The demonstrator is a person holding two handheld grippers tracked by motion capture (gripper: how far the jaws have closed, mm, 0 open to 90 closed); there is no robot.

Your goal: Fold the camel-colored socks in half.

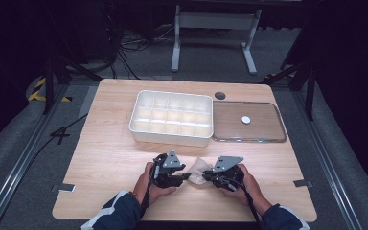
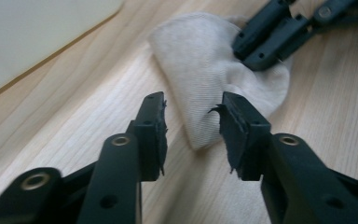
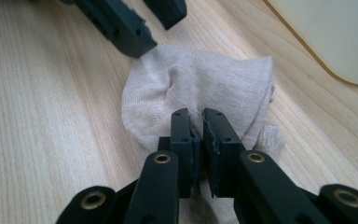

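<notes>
From the high view I can barely make out the small pale beige knitted sock (image 1: 198, 171): most of it is hidden between the two tools, and its full outline is lost there. In the left gripper view its far edge is covered by the other tool's black jaws, and in the right gripper view its near edge disappears behind my own jaws, so I cannot tell how it is folded underneath.

The sock lies crumpled on the light wooden table (image 1: 105, 143), near the front edge, well apart from the white plastic tray of many square compartments (image 1: 171, 117) and the clear flat lid with a white round knob (image 1: 249, 122) beside it.

My left gripper (image 2: 193, 123) stands open, jaws apart, with a narrow end of the sock lying just ahead of the gap and no pad pressing on it. My right gripper (image 3: 201, 128) is pinched closed on the sock's opposite edge, the fabric bunching into creases at the tips.

The knit is fine-ribbed and soft, and the rubber pads (image 2: 228, 126) look torn and ragged at their edges.
</notes>
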